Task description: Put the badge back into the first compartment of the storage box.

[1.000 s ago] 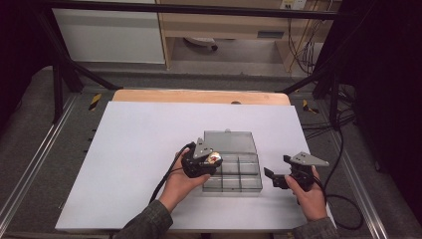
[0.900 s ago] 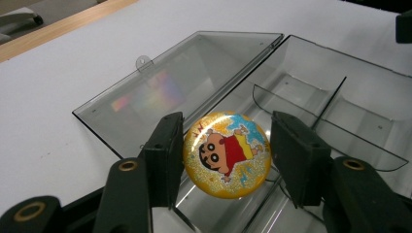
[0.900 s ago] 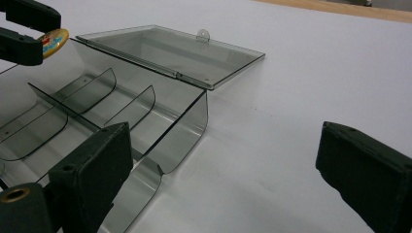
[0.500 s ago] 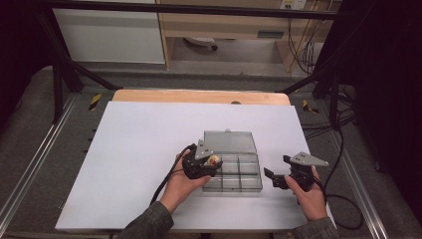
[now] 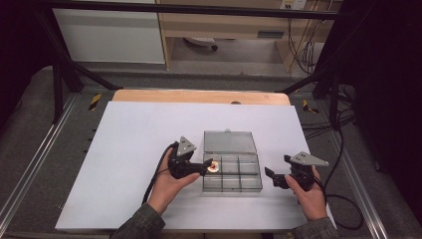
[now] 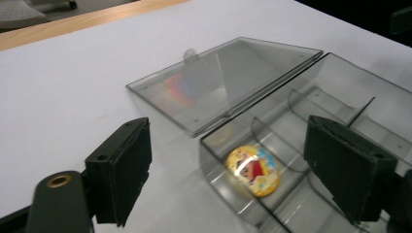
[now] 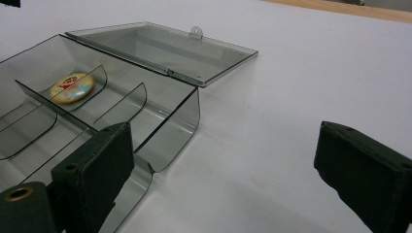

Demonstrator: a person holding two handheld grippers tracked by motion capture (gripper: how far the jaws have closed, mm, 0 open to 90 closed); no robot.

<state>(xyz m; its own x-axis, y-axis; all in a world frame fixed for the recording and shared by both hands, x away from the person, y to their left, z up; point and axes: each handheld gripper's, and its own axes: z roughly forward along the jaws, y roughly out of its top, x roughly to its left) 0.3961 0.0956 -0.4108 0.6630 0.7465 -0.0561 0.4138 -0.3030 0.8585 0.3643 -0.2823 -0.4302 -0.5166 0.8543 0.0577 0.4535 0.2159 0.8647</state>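
A clear plastic compartment box [image 5: 243,180] stands on the white table, its lid [image 5: 230,142] folded back flat behind it. A round yellow cartoon badge [image 5: 215,167] lies in the box's rear left compartment. My left gripper [image 5: 205,168] is at the box's left wall, open, with its jaws on either side of that corner and the badge [image 6: 252,170] lying loose between them in the left gripper view. Just right of the box, my right gripper [image 5: 272,178] is open and holds nothing. In the right gripper view, the badge [image 7: 73,87] lies beyond the box's dividers [image 7: 121,104].
The white table top [image 5: 134,149] stretches wide to the left and behind the box. A wooden strip [image 5: 199,96] runs along its far edge. Cables [image 5: 343,149] hang off the right side, and metal rails [image 5: 30,164] flank the table.
My left gripper has drawn back to the left, off the box, and the badge now lies in the compartment. The right gripper has stayed where it was.
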